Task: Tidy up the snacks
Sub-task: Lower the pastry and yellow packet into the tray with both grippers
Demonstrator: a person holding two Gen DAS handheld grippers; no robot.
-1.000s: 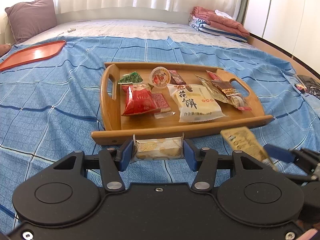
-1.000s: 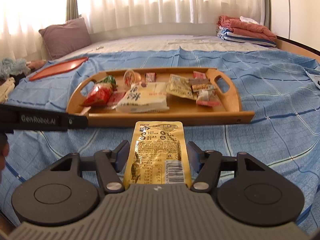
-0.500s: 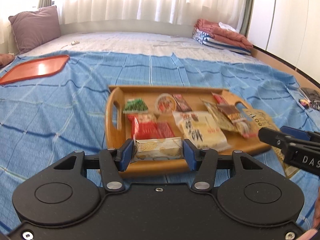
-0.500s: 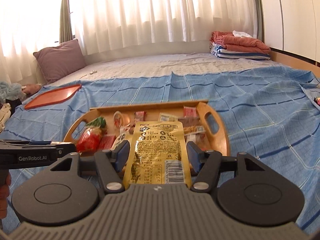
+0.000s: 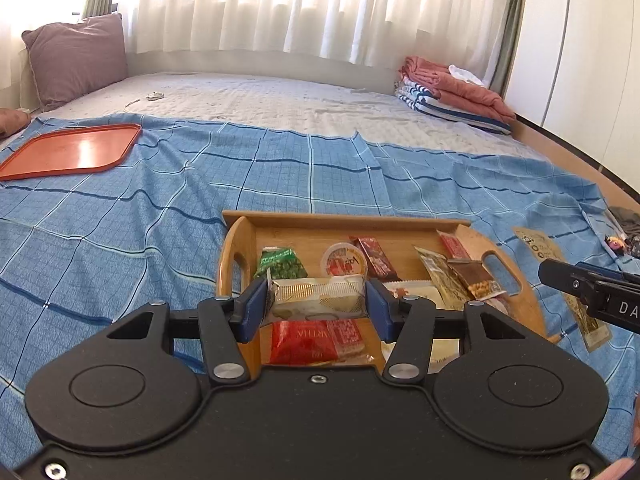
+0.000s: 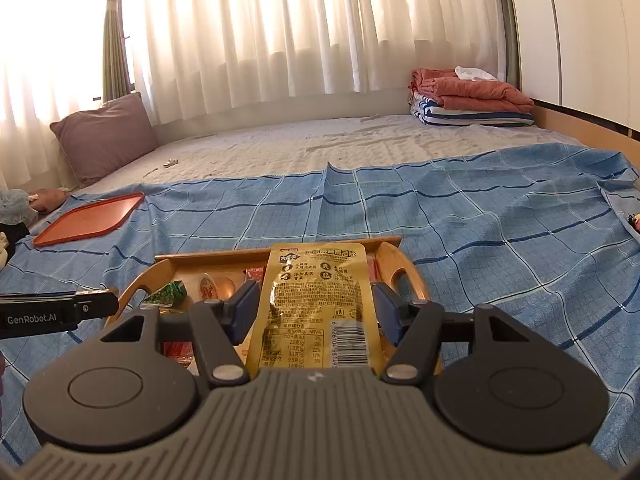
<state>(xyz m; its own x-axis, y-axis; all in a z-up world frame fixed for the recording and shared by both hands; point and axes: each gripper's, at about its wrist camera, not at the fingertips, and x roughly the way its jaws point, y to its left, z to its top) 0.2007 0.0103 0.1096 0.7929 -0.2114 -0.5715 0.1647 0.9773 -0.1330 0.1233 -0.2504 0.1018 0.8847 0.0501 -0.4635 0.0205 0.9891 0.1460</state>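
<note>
You have a snack in each hand. The left hand-held gripper (image 5: 316, 304) is clamped on a pale clear-wrapped cake packet (image 5: 318, 298), pinched by its short ends so it spans flat between the blue pads, and it hangs above the near left part of the wooden tray (image 5: 472, 238). The right hand-held gripper (image 6: 316, 312) is clamped on a gold foil pouch (image 6: 318, 304), gripped by its long edges with the printed back facing the camera and its top pointing out over the tray; from the left wrist view it sits off the tray's right end. Holding both by the edges keeps the wrappers taut and should let each drop flat when you let go.

Inside the tray, just beyond the cake packet, lie a green pea bag (image 5: 282, 262) and a round jelly cup (image 5: 344, 260); below the packet is a red bag (image 5: 304, 340), and toward the tray's right handle a cluster of thin brown and red sachets (image 5: 460, 272). The floor there is crowded, so the barest wood looks to be along the tray's far wall.

The tray rests on a blue checked sheet (image 5: 140, 240) on the bed. Well apart from the tray, toward its far left, an orange tray (image 5: 72, 152) lies on the sheet, possibly a second sorting spot. Far right of the wooden tray, folded blankets (image 5: 452, 88) sit by the wall.
</note>
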